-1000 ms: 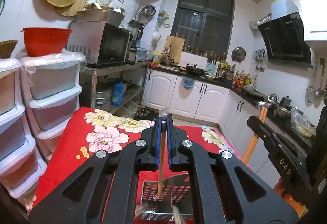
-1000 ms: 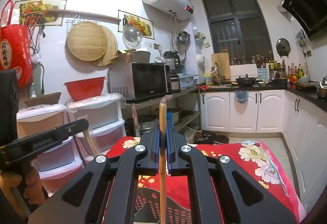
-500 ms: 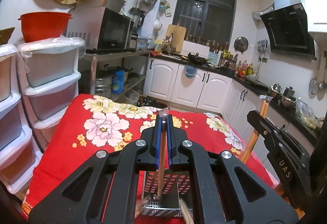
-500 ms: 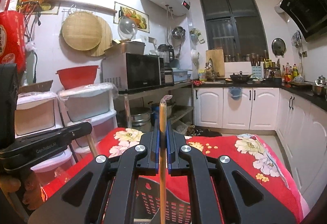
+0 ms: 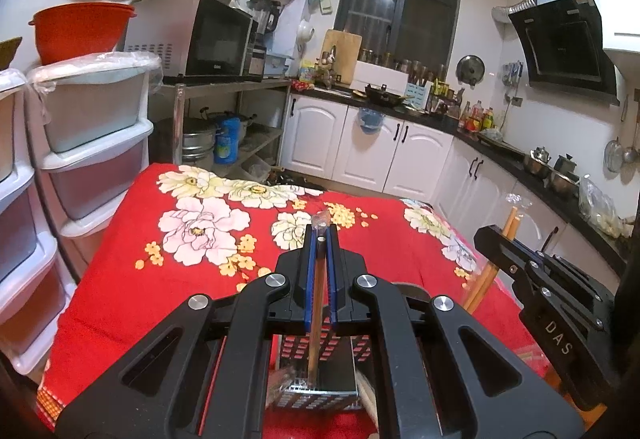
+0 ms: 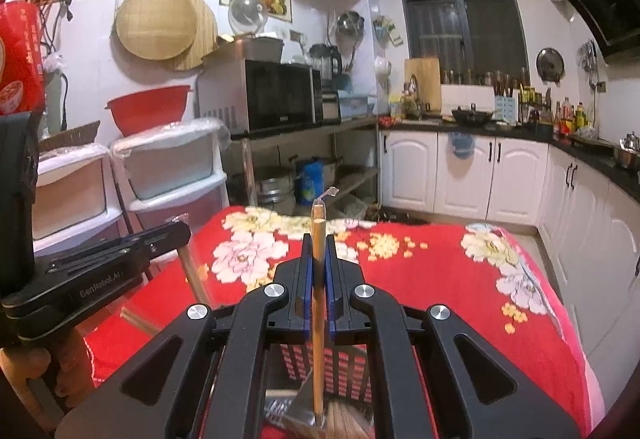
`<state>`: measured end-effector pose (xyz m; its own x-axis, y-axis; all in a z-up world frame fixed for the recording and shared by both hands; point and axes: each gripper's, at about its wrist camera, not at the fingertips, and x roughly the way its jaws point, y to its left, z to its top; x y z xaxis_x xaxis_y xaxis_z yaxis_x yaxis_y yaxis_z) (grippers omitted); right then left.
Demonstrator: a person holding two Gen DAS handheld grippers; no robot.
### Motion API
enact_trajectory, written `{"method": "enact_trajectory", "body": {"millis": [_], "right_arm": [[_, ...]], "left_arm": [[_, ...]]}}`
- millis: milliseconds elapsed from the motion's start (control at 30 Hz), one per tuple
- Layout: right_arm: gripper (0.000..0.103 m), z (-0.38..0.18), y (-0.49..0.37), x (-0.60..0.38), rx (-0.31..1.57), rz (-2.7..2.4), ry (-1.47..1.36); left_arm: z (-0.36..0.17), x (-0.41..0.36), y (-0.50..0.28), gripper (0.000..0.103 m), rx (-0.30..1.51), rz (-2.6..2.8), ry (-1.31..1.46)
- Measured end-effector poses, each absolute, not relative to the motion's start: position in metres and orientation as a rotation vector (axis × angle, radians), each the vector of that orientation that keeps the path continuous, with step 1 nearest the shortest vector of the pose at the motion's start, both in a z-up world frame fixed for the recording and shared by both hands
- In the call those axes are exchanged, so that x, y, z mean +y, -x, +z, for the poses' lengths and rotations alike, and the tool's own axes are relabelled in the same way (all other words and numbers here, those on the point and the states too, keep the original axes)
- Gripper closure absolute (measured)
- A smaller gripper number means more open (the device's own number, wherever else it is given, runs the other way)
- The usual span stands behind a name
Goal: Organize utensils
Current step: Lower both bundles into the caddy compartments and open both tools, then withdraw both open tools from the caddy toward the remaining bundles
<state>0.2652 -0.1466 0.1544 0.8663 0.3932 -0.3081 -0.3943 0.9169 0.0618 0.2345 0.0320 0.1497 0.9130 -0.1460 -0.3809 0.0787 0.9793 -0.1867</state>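
A red floral cloth (image 5: 132,279) covers the kitchen table. Each gripper is clenched on an upright wooden chopstick: the left gripper (image 5: 320,239) holds its chopstick (image 5: 316,319) and the right gripper (image 6: 319,243) its chopstick (image 6: 318,319). Both lower tips hang at bottom centre, seemingly just inside the perforated metal holder (image 5: 320,371).

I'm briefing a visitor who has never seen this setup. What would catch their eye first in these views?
Probably the red flowered cloth that covers the table and fills the middle of both views. Next, each gripper, left gripper and right gripper, is shut on a wrapped chopstick held upright over a perforated metal utensil holder at the near edge.
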Motion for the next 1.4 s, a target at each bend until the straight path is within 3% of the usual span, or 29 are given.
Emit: {"method": "enact_trajectory", "body": {"millis": [533,667,833,1100,1400], "right_arm": [[0.096,0.141,-0.254,-0.156,0.428,0.437,0.087],[0.076,0.140,-0.251,-0.159,0.439,0.438,0.086],[0.062,0.142,-0.244,-0.165,0.439,0.444,0.079],[0.041,0.152,-0.220,-0.176,0.413,0.458,0.092],[0.033,0.157,-0.198,-0.183,0.407,0.470,0.110]], "left_arm": [[0.142,0.031,-0.227,0.102,0.498,-0.120,0.179],[0.141,0.034,-0.222,0.102,0.513,-0.118,0.180],[0.141,0.041,-0.215,0.099,0.521,-0.112,0.190],[0.146,0.043,-0.199,0.075,0.518,-0.132,0.195],[0.146,0.042,-0.178,0.051,0.529,-0.154,0.205]]}}
